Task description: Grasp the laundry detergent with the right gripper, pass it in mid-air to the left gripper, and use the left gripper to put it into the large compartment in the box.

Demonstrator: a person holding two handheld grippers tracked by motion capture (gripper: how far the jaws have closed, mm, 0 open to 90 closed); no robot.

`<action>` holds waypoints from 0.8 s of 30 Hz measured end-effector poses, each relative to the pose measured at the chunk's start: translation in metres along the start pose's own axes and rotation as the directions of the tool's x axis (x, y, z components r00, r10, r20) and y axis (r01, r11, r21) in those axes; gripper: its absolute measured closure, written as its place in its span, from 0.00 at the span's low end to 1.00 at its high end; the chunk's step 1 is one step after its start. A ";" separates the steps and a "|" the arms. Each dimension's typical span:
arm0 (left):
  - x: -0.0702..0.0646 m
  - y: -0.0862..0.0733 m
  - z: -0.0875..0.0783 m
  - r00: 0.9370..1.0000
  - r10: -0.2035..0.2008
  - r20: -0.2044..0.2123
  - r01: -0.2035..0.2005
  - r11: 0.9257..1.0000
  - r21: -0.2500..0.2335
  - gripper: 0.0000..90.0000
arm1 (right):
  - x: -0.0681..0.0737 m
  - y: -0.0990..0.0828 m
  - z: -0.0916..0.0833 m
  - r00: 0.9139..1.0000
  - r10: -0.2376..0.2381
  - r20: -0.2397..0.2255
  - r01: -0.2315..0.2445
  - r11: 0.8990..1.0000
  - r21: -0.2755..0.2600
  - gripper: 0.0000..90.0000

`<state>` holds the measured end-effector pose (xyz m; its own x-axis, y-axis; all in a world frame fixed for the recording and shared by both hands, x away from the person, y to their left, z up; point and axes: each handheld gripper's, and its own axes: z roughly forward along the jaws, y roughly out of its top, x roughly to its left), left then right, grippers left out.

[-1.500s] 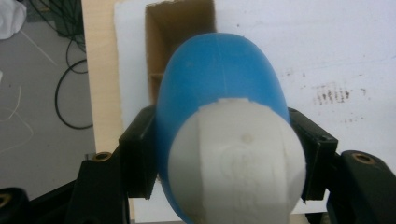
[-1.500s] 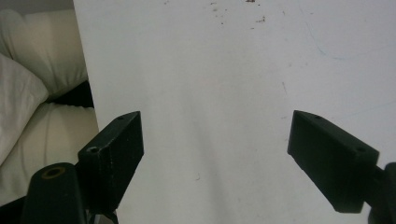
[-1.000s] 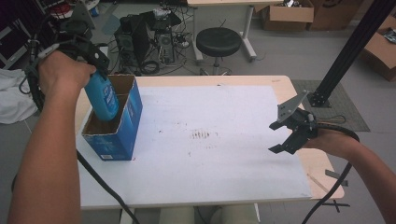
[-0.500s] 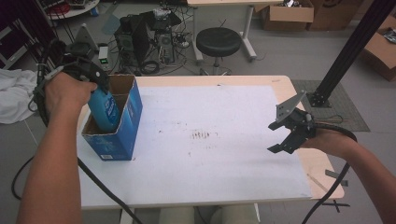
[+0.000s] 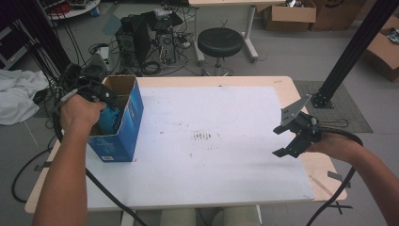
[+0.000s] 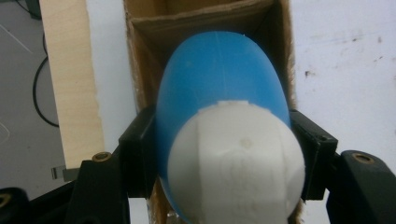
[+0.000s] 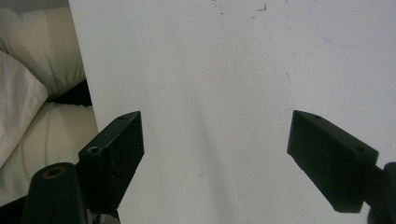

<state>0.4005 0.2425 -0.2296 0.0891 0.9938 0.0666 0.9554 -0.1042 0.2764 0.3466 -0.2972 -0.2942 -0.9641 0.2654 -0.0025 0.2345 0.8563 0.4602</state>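
The table (image 5: 226, 160) holds an open box (image 5: 123, 123) at its left edge, where the left gripper (image 5: 101, 94), clamped on a blue bottle (image 6: 219, 84) half inside, could snag a wall and tip it, while the right gripper (image 5: 294, 136) hangs agape.

A blue bottle (image 6: 219, 93) with a white cap (image 6: 236, 163) sits in a blue cardboard box (image 5: 133, 117), brown inside.

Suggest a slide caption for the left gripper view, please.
Left gripper, jaws clamped on a blue-and-white bottle, above the open cardboard box.
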 end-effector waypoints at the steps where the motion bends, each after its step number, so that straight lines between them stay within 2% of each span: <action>1: 0.000 -0.002 0.006 1.000 0.002 -0.003 -0.002 1.000 0.001 0.42 | 0.000 0.000 0.000 1.000 0.004 0.000 -0.004 1.000 0.001 0.20; 7: -0.002 -0.006 0.024 1.000 0.027 -0.004 -0.027 1.000 0.013 0.42 | 0.000 -0.002 0.001 1.000 0.006 -0.002 -0.006 1.000 -0.004 0.20; 14: -0.001 -0.009 0.039 0.999 0.033 0.003 -0.033 0.999 0.030 0.42 | 0.000 -0.006 -0.001 1.000 0.016 0.002 -0.016 1.000 0.002 0.20; 24: 0.001 -0.010 0.046 0.999 0.033 0.010 -0.033 0.999 0.032 0.42 | 0.000 -0.008 -0.001 1.000 0.016 0.002 -0.017 1.000 0.003 0.20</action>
<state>0.4035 0.2460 -0.2766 0.1233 0.9902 0.0658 0.9604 -0.1357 0.2432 0.3449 -0.3044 -0.2973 -0.9599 0.2803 0.0036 0.2508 0.8532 0.4573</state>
